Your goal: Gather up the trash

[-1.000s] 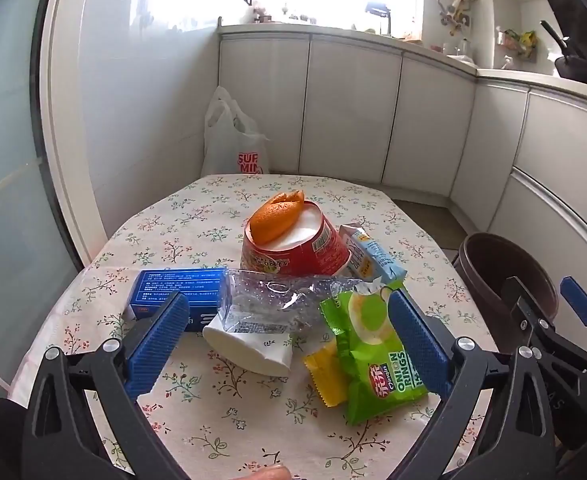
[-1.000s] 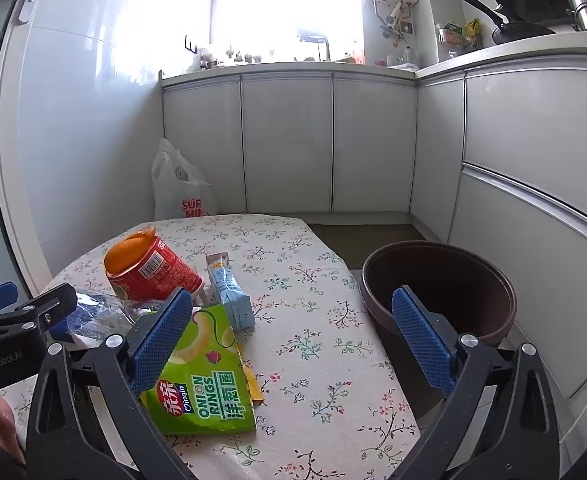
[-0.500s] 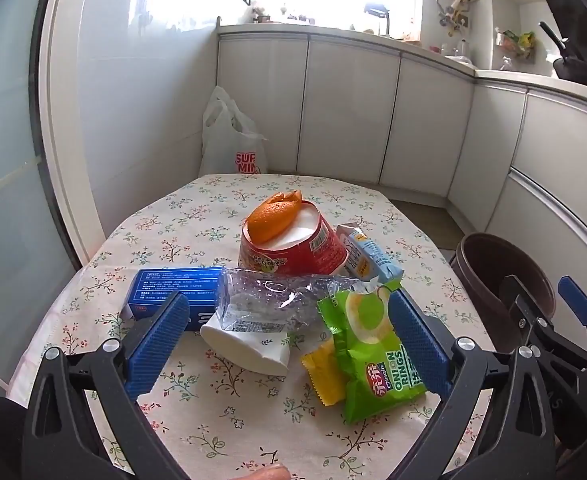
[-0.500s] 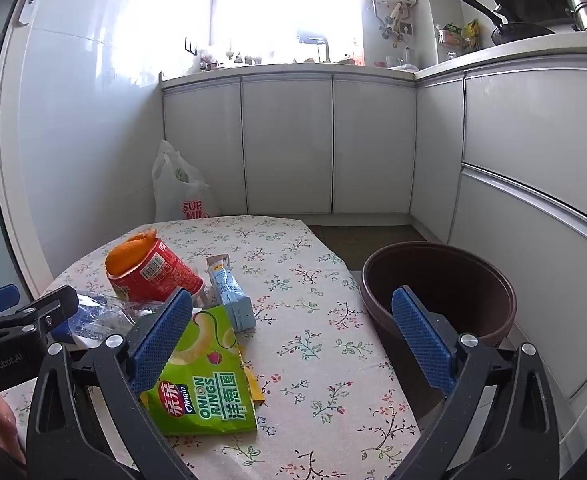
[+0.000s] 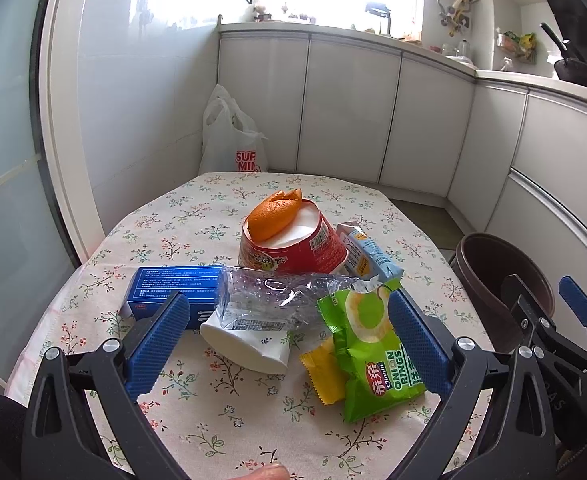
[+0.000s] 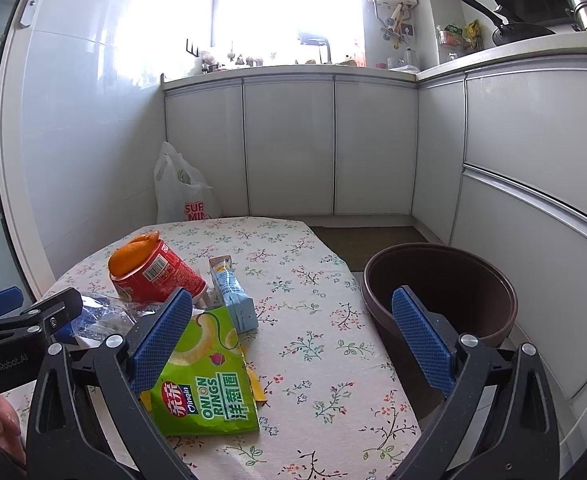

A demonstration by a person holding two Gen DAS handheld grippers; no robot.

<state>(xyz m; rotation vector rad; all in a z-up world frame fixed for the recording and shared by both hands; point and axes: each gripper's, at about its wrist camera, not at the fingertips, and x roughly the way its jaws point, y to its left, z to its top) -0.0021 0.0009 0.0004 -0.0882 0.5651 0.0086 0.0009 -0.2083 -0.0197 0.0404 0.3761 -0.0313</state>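
Floral-print cloth table cover: matt, woven. Green onion-rings snack bag: glossy plastic film, creased. Clear crinkled plastic wrapper shiny w/ highlights. Red noodle cup: smooth printed paper, orange peel on it pitted, dull. Blue rectangular box: matt card. Brown round bin: smooth semi-gloss plastic. Left gripper & right gripper: matt black plastic frames, blue knurled rubbery pads, bright metal screws

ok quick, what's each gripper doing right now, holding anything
Left gripper: open, holding nothing, above the pile of trash on the table.
Right gripper: open, holding nothing, between the onion rings bag and the brown bin.
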